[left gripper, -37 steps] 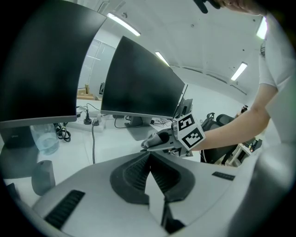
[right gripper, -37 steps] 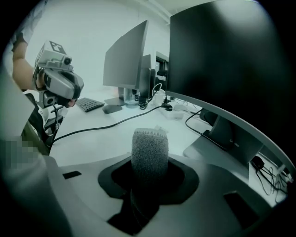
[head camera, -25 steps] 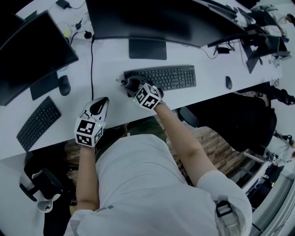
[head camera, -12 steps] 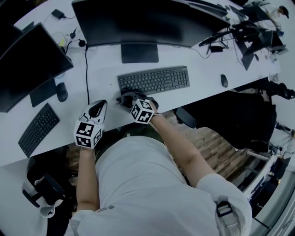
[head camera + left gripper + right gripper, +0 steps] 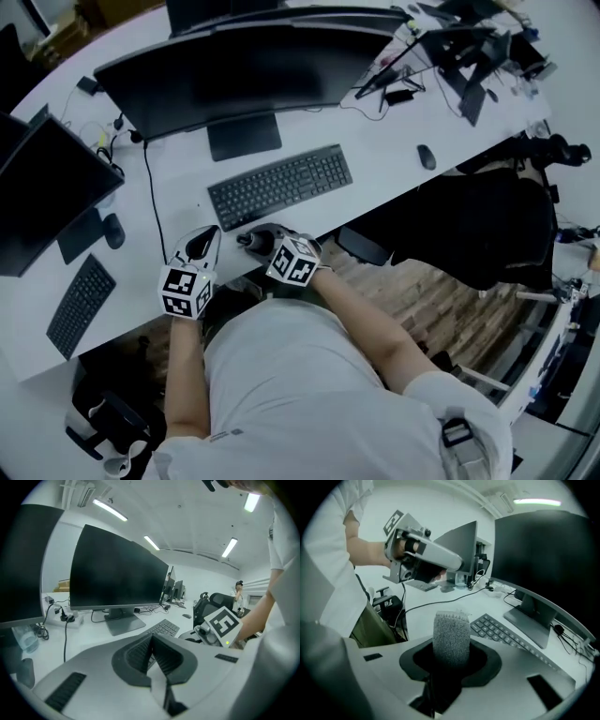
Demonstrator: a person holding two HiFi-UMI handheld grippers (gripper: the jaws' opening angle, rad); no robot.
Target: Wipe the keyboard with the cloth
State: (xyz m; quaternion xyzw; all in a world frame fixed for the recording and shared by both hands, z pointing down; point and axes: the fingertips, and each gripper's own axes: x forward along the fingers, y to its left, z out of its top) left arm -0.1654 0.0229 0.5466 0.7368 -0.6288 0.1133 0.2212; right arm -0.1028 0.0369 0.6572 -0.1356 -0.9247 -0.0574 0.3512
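White surface (image 5: 375, 150) holds the keyboard (image 5: 279, 186), the right claw (image 5: 253, 240) pinches the cloth (image 5: 451, 637) near it for wiping, and the left claw (image 5: 199, 242) is pressed together, empty.

**Our tally at the desk**

We count two keyboards: the middle keyboard (image 5: 281, 185) and the left keyboard (image 5: 82, 305). We count two mice: the right mouse (image 5: 427, 157) and the left mouse (image 5: 113, 230). The monitors we can be sure of come to two, the big monitor (image 5: 234, 80) and the side monitor (image 5: 42, 192). We cannot tell what the dark shapes past them at the top edge are. We find one cloth (image 5: 451, 637), one desk (image 5: 375, 141), one black chair (image 5: 487, 225) and one person (image 5: 309, 394). Grippers number two, the left gripper (image 5: 200, 244) and the right gripper (image 5: 251, 240). Cubes are two as well: the left cube (image 5: 187, 291) and the right cube (image 5: 292, 261).
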